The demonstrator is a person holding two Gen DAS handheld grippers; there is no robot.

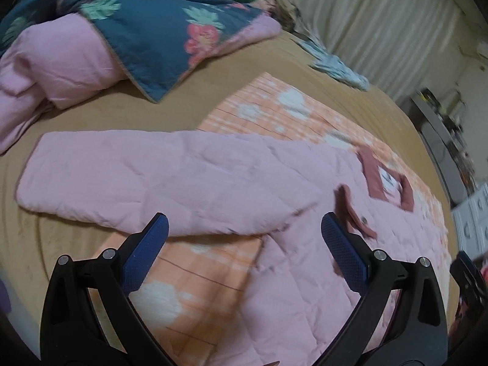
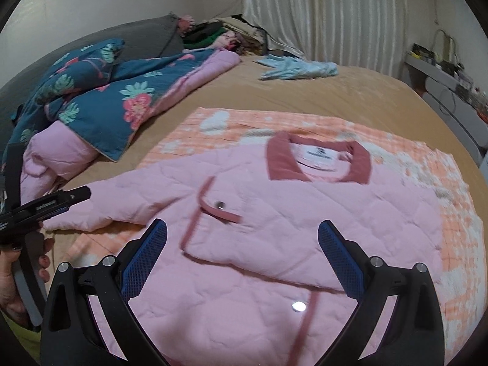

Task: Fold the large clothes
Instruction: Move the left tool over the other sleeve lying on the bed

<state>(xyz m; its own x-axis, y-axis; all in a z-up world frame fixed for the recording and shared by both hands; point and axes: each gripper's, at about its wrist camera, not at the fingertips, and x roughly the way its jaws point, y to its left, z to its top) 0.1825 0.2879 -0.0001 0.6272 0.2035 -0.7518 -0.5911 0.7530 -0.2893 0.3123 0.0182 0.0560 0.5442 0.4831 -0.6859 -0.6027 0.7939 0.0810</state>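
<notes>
While both tools hover empty, the pink quilted jacket lies face up on the orange checked blanket, one side apparently already turned in, the other sleeve stretched across the tan bed. Folding that sleeve well probably means pinching its cuff and carrying it flat over the chest. Left gripper and right gripper gape wide above the fabric, gripping nothing. Beyond lies a floral quilt.
</notes>
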